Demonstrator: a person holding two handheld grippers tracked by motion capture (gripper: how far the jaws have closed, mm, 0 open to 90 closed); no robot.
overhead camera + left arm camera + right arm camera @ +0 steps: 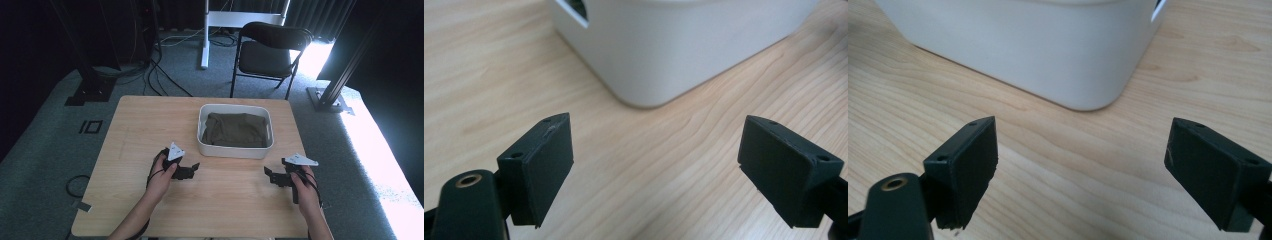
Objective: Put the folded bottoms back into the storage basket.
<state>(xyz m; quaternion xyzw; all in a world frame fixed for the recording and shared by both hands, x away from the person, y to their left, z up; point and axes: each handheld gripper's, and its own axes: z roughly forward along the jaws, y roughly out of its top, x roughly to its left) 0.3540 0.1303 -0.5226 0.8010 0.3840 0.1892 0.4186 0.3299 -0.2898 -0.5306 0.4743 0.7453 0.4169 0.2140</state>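
A white rectangular bin (235,150) stands at the middle of the wooden table (135,130), with a dark olive cloth (235,129) folded inside it. My left gripper (192,169) rests low over the table just left of the bin's near corner, open and holding nothing. In the left gripper view its jaws (656,170) stand wide apart, facing the bin's corner (659,60). My right gripper (269,175) sits right of the bin's front, also open and empty. The right gripper view has the jaws (1083,170) apart before the bin's other near corner (1048,55).
A black folding chair (267,52) stands on the grey carpet beyond the table's far edge. Cables (155,75) and black stand bases lie on the floor at the back left. A metal frame leg (335,85) stands at the back right.
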